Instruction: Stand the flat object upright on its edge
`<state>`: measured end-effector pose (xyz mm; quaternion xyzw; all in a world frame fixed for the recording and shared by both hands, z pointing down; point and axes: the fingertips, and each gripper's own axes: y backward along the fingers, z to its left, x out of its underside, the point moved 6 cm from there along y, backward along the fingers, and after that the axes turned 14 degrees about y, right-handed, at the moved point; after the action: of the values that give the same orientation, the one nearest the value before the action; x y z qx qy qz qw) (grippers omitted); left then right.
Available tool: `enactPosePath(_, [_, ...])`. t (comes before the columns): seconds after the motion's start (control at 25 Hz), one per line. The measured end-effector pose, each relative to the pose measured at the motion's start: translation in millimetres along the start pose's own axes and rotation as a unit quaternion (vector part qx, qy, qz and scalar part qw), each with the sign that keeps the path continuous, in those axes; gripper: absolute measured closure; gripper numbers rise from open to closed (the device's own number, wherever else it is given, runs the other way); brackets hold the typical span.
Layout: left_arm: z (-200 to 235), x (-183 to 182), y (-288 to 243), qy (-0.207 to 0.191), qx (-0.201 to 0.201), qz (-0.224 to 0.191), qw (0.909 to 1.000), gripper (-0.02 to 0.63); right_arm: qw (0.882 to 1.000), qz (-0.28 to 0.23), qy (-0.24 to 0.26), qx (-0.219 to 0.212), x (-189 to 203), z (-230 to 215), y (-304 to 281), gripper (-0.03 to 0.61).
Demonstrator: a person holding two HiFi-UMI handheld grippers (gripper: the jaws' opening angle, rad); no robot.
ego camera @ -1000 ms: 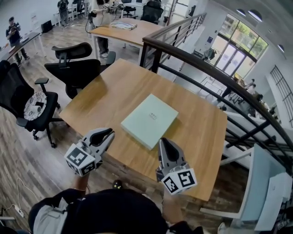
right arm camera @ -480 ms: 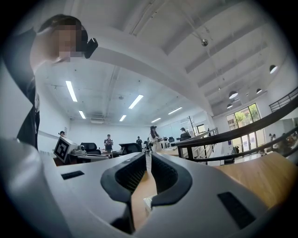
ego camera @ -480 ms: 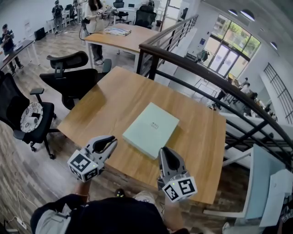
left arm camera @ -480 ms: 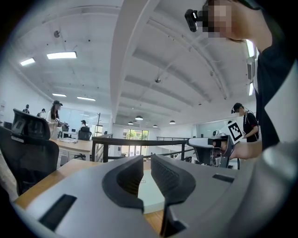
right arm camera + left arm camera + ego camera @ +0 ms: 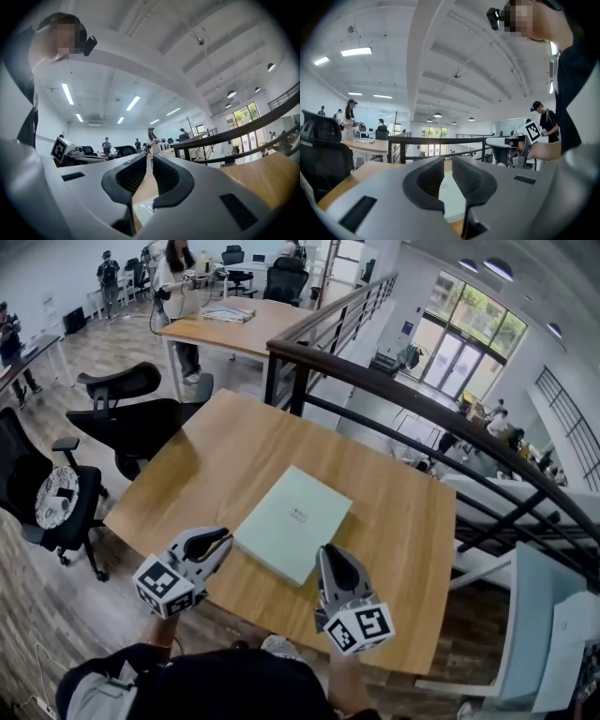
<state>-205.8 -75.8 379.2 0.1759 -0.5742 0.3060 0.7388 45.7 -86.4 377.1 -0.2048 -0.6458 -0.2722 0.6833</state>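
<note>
A pale green flat box [image 5: 292, 521] is shown lying flat near the front edge of the wooden table [image 5: 234, 442], not yet stood on its edge. The left tongs [image 5: 217, 542] and right tongs [image 5: 330, 557] are held level just beside its near sides (contact cannot be confirmed). Both pairs are pressed together and empty, a posture judged suited to levering an edge up rather than pinching it.

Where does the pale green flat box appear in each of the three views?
Head view: the box, picture centre, flat on the table.
Left gripper view: low centre, in the gap between the jaws.
Right gripper view: low centre, a corner between the jaws.
Shared landmark: the dark railing.
</note>
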Motion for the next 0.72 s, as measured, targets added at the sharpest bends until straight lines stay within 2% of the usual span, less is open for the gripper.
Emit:
enactPosePath(0.44, [1.3, -6.9, -84.4, -0.003, 0.028, 0.013, 0.9995, 0.575, 1.000, 0.006, -0.020, 0.003, 22.4, -61.6, -29.5, 0.545])
enactPosePath(0.72, [17.2, -9.7, -111.6, -0.026, 0.002, 0.014, 0.9996, 0.575, 0.999, 0.023, -0.037, 0.018, 44.7, -87.7, -31.4, 0.545])
